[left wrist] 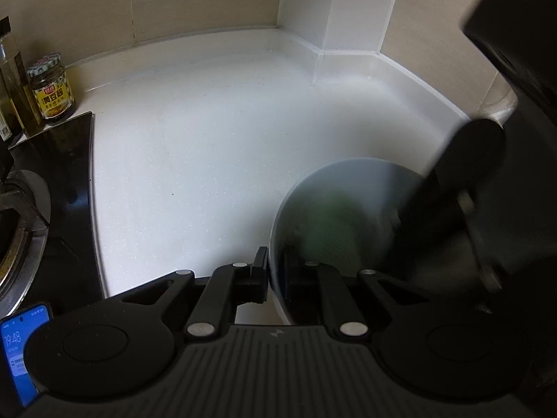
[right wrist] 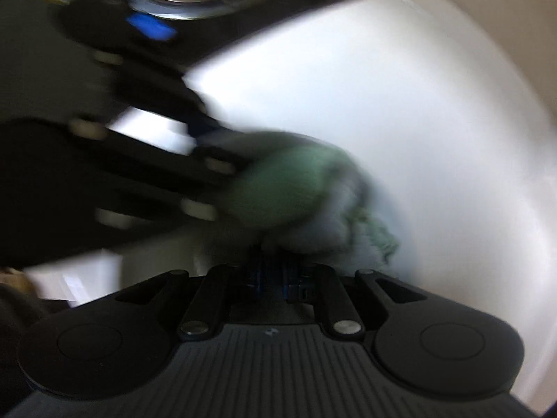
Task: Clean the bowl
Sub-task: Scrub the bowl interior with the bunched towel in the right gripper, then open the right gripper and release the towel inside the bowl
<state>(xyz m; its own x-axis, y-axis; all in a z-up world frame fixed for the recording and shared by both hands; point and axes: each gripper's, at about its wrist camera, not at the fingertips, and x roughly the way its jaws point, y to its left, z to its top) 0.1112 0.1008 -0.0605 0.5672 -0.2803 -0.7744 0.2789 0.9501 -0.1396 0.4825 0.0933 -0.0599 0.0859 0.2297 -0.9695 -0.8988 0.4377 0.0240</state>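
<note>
A grey-blue bowl point(left wrist: 348, 177) sits at the lower right of the left wrist view, on the white counter point(left wrist: 209, 139). My left gripper point(left wrist: 275, 275) is shut on the bowl's near rim, one finger outside and one inside. A blurred green cloth point(left wrist: 330, 223) lies inside the bowl. The right gripper's black body point(left wrist: 463, 181) reaches down into the bowl from the upper right. In the right wrist view my right gripper point(right wrist: 275, 271) is shut on the green and white cloth point(right wrist: 285, 188). That view is smeared by motion, with the left gripper's arms point(right wrist: 156, 174) dark at the left.
A black glass hob point(left wrist: 66, 160) with a gas burner point(left wrist: 14, 209) borders the counter on the left. A sauce jar point(left wrist: 52, 87) and an oil bottle point(left wrist: 10, 80) stand behind it. A lit phone point(left wrist: 21, 348) shows at the lower left. Tiled walls and a white pillar point(left wrist: 334, 17) close the back.
</note>
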